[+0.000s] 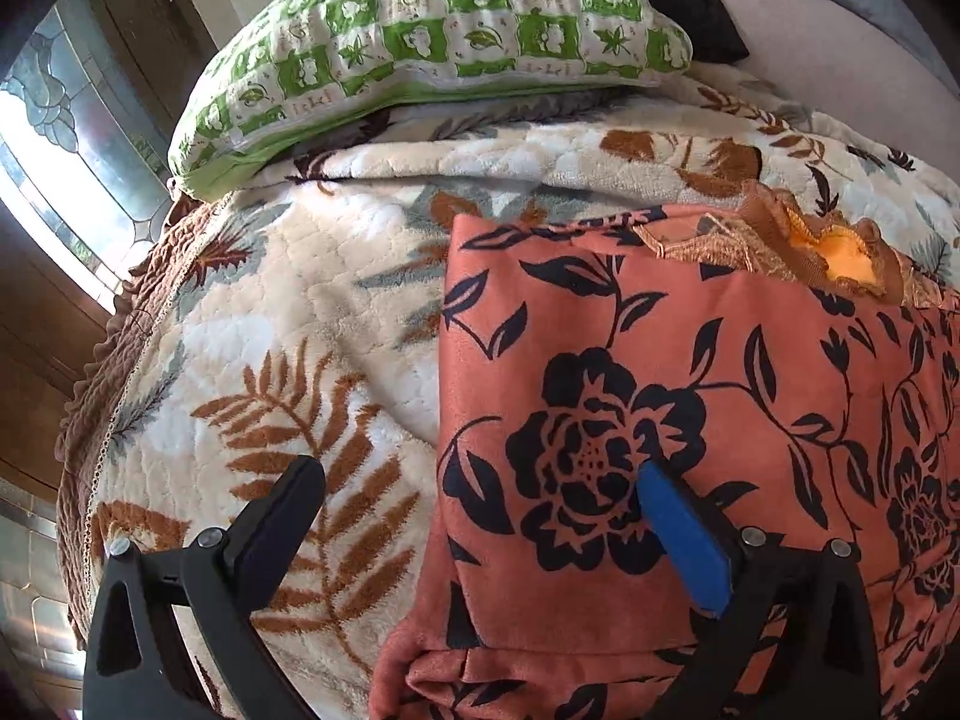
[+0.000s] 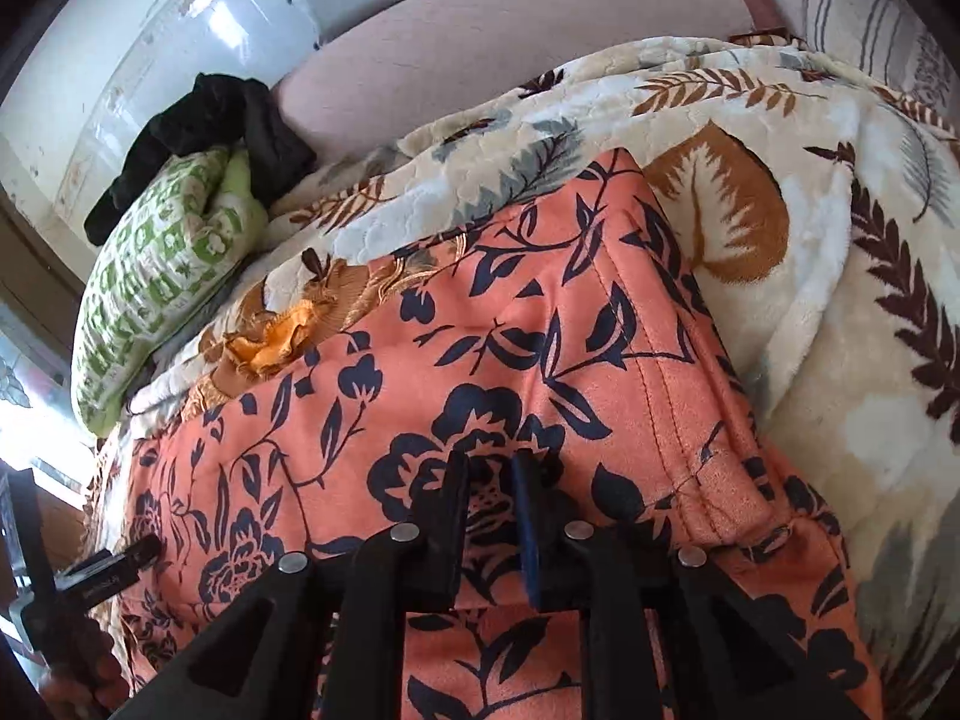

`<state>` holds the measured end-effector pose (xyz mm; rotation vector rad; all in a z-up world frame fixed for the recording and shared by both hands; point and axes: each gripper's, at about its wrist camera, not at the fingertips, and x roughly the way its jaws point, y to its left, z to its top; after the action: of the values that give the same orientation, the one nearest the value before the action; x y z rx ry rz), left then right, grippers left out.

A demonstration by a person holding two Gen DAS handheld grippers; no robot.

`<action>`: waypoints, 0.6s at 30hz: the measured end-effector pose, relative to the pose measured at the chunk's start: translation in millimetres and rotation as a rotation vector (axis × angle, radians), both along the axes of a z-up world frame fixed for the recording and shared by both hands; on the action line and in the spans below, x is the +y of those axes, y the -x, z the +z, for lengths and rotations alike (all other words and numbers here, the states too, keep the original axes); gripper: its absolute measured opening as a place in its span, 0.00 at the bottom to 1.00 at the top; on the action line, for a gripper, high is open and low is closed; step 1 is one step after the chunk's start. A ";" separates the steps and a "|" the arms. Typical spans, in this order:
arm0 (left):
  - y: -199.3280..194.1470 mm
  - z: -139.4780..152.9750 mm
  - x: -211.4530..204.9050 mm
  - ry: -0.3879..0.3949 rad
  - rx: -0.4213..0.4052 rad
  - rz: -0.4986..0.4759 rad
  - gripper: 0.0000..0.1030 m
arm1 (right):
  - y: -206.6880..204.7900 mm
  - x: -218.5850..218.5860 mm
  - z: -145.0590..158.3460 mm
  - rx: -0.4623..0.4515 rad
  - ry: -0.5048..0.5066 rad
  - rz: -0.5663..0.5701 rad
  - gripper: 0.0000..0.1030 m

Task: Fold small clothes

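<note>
An orange garment with a black flower print (image 1: 690,372) lies folded on the fleece leaf-print blanket (image 1: 288,312); it also shows in the right wrist view (image 2: 480,348). A gold-brown frilly garment (image 1: 798,246) lies at its far edge, also seen in the right wrist view (image 2: 282,336). My left gripper (image 1: 480,480) is open wide, straddling the garment's left edge, blue-padded finger (image 1: 684,534) over the cloth. My right gripper (image 2: 489,468) has its jaws nearly together over the garment's near part; cloth shows in the narrow gap. The left gripper's finger shows at the left (image 2: 114,570).
A green-and-white patterned pillow (image 1: 432,30) lies at the blanket's far end, also in the right wrist view (image 2: 156,264), with a dark cloth (image 2: 210,126) behind it. A pink headboard (image 2: 510,48) stands beyond. The bed's brown frilled edge (image 1: 108,360) and a window are at left.
</note>
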<state>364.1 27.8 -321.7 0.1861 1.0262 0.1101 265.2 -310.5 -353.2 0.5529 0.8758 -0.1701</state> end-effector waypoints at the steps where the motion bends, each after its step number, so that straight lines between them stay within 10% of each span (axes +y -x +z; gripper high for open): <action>1: 1.7 5.4 -0.8 -0.004 -0.031 0.001 1.00 | -1.2 -4.5 2.0 -0.012 -0.020 -0.009 0.17; 10: -4.4 -14.0 -10.7 -0.029 0.043 -0.033 1.00 | -41.0 -42.5 -5.7 -0.029 -0.091 -0.080 0.17; 18: 7.9 -17.4 -27.6 -0.068 0.050 -0.110 1.00 | -0.5 10.8 -3.9 0.038 -0.090 0.185 0.29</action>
<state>356.2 0.3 -339.1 0.3076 1.0604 0.0403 265.7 -299.8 -357.1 0.5508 0.9702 0.0271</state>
